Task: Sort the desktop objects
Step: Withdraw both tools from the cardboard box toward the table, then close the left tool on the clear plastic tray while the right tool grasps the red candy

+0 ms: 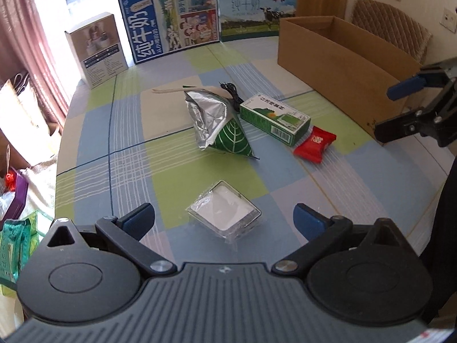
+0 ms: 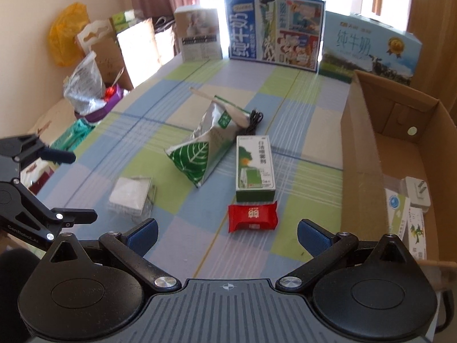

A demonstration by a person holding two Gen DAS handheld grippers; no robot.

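while both your grippers hang wide apart and hold nothing, the red packet lies on the bench just ahead of your right gripper. i think you're picking next: drop over it, squeeze, carry it to the cardboard box right of the jaws.

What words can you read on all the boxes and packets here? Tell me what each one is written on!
"纯牛奶": big white letters on the blue milk carton standing at the back.
"纯牛奶": on the pale milk carton beside it.
"GenRobot.Ai": on the left gripper, seen from the right wrist.
Green box: Chinese title, too blurred to read surely.
Red packet, white leaflet box, packets in the cardboard box: print too small.
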